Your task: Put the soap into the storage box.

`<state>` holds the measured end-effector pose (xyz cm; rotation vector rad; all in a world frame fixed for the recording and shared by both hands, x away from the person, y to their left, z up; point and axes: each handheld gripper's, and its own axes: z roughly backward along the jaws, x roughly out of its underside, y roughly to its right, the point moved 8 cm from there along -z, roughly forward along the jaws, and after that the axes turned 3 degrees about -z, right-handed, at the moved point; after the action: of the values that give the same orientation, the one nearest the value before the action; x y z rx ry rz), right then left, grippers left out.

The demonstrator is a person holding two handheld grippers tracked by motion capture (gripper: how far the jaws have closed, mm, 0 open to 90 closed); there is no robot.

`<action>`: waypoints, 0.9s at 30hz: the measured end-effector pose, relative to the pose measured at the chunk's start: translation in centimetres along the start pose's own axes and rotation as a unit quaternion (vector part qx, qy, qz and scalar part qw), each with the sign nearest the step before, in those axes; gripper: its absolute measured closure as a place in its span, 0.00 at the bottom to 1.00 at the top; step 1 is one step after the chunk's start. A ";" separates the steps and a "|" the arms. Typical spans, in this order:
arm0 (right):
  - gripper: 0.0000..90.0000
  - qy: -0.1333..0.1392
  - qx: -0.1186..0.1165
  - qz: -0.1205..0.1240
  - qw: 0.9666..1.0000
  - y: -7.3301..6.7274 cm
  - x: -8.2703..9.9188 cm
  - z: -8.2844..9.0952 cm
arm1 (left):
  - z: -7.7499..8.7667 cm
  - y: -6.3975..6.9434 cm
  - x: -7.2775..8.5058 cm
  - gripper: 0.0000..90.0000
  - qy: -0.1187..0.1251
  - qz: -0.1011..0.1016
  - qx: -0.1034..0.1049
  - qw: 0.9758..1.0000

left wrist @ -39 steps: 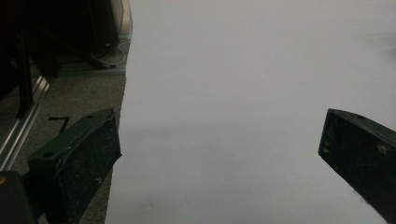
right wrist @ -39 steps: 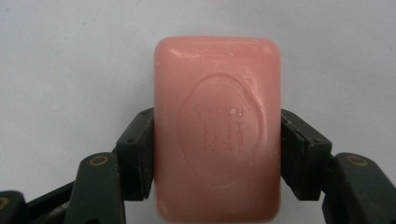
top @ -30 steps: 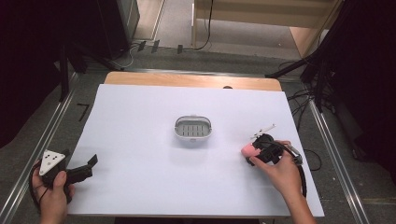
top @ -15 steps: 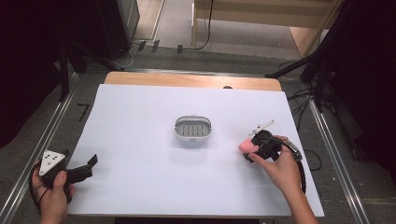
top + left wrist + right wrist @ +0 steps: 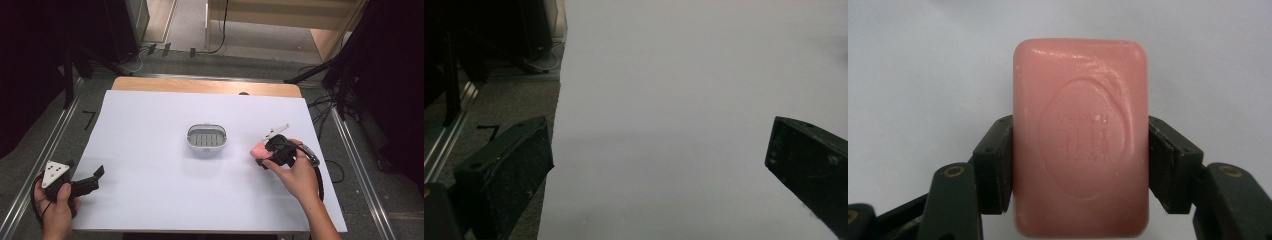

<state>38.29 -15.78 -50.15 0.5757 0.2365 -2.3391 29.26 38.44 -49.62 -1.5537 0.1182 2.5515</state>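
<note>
Peering along your right gripper, you have its jaws closed on the long sides of a pink soap bar — the bar's near end runs off the bottom edge, and the embossed oval stamp on its face carries small raised letters too soft to read. From the high view the soap sits at the gripper tip, mostly hidden by your right hand, low over the right part of the desk and just right of the grey slotted soap dish; whether it touches the surface I cannot tell. Your left gripper rests at the near left corner — jaws wide apart and empty, both tips cut off in its own view. White sheet covers the desk, a wooden strip showing at the far edge; grey floor, cables and dark stands surround it.
</note>
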 end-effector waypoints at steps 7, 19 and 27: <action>0.43 0.006 -0.008 0.011 1.000 -0.2 -0.8 -0.1 | 0.0 0.0 0.0 0.00 0.000 0.001 0.000 1.000; 0.43 0.012 -0.012 0.046 0.999 -0.8 -2.4 0.0 | 0.0 0.0 0.0 0.00 -0.001 0.001 0.001 1.000; 0.43 0.024 -0.013 0.069 0.997 -0.7 -3.4 0.2 | 0.0 0.0 0.0 0.00 -0.001 0.001 0.002 1.000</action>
<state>39.99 -13.25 -48.37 0.6178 0.2407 -2.1882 29.26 38.44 -49.63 -1.5510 0.1246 2.5529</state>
